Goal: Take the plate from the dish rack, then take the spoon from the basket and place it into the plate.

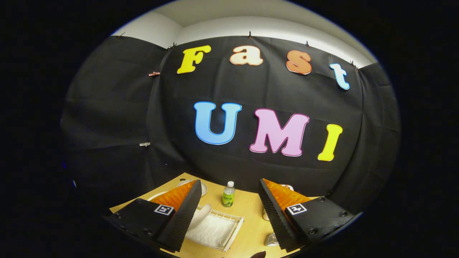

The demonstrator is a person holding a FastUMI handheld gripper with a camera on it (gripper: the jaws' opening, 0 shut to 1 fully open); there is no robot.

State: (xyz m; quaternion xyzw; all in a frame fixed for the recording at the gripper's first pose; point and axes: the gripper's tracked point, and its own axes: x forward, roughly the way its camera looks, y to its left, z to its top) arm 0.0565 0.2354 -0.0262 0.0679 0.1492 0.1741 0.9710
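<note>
My gripper (229, 182) is open and held high above a wooden table (251, 218), with nothing between its fingers. Below the gap, close to the left finger, sits a white wire basket (229, 220) lined in white. A pale elongated thing (201, 214), possibly the spoon, lies at the basket's left side. A white round rim, likely a plate (203, 188), peeks out behind the left fingertip. The right finger hides most of a white object (289, 186) and a small metal piece (271, 239); I cannot tell whether these belong to the dish rack.
A small clear bottle (228, 195) with a green label and white cap stands upright beyond the basket, ahead of the gap between the fingers. The black cloth wall rises just behind the table's far edge. Bare tabletop lies between the basket and the right finger.
</note>
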